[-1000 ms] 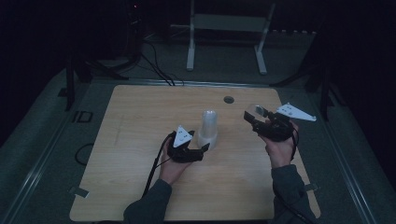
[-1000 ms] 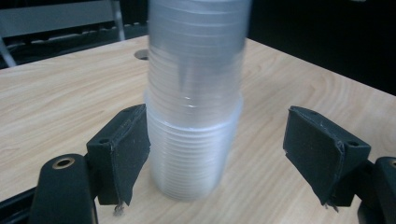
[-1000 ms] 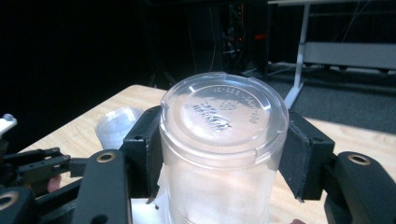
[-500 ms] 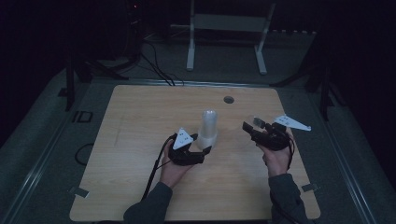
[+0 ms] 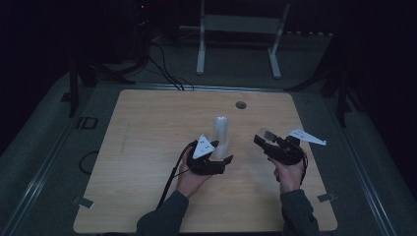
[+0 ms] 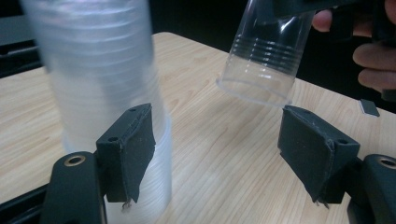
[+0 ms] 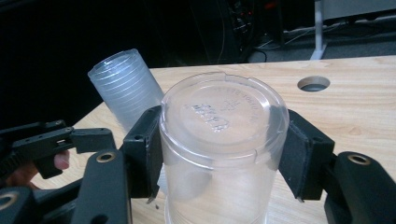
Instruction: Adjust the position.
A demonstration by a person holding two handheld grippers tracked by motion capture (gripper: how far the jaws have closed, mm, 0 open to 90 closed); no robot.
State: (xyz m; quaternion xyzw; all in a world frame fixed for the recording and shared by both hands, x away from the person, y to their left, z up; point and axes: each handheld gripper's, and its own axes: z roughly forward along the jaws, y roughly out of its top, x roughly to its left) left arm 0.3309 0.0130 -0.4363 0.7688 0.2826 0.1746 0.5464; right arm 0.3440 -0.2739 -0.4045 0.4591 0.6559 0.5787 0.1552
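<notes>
A tall stack of clear plastic cups [image 5: 220,135] stands upside down near the middle of the wooden table [image 5: 147,147]. My left gripper [image 5: 222,157] sits at its base. In the left gripper view the stack [image 6: 102,84] is just behind the left pad [image 6: 133,144], and bare table shows between the jaws. Those jaws have just been opening, and the left gripper [image 6: 224,144] is open. My right gripper [image 5: 263,140] is shut on a single clear cup [image 5: 268,133], held bottom-up above the table to the stack's right. Both pads of the right gripper [image 7: 219,149] press on the cup [image 7: 219,116].
A round hole [image 5: 240,104] is cut in the table behind the stack. A white stand [image 5: 236,44] and cables [image 5: 162,54] lie on the dark floor beyond the far edge. The table's left half is bare wood.
My right gripper has come down and toward the person with the single cup in it. The left gripper has edged slightly right at the stack's base. The stack has stayed put.
</notes>
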